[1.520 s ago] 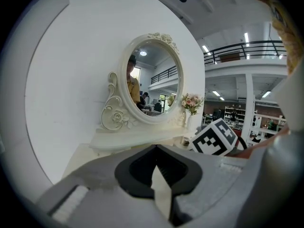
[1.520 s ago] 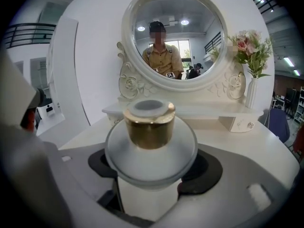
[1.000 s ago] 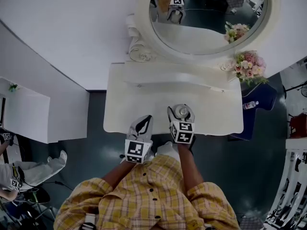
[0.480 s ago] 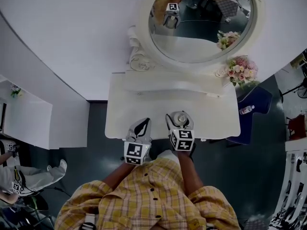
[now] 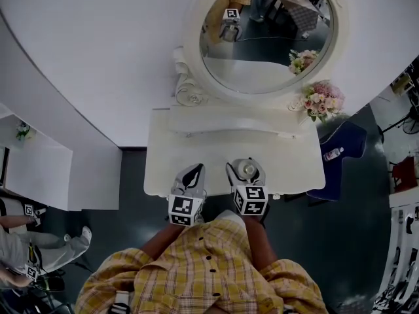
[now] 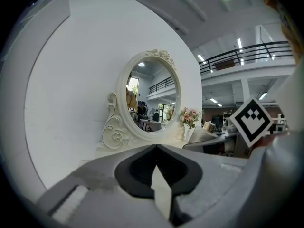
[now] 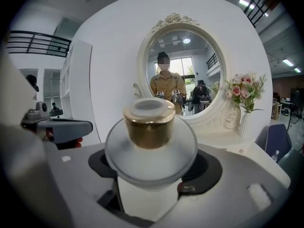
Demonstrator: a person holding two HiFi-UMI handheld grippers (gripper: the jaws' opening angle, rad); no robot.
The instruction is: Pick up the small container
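The small container (image 7: 151, 141), a frosted round jar with a gold cap, sits between the jaws of my right gripper (image 7: 151, 167), which is shut on it. From above, the container (image 5: 248, 169) and right gripper (image 5: 247, 175) hang over the front part of the white dressing table (image 5: 288, 156). My left gripper (image 5: 193, 172) is beside it on the left, over the table's front edge. In the left gripper view its jaws (image 6: 156, 147) meet at the tips with nothing between them.
An oval mirror (image 5: 262, 38) in a carved white frame stands at the back of the table. A vase of pink flowers (image 5: 321, 100) is at the back right. A dark blue seat with a bottle (image 5: 334, 153) on it is to the right of the table.
The head camera has shifted, so the table and mirror sit a little left in the picture. Both grippers keep their places over the table's front, the right still holding the container.
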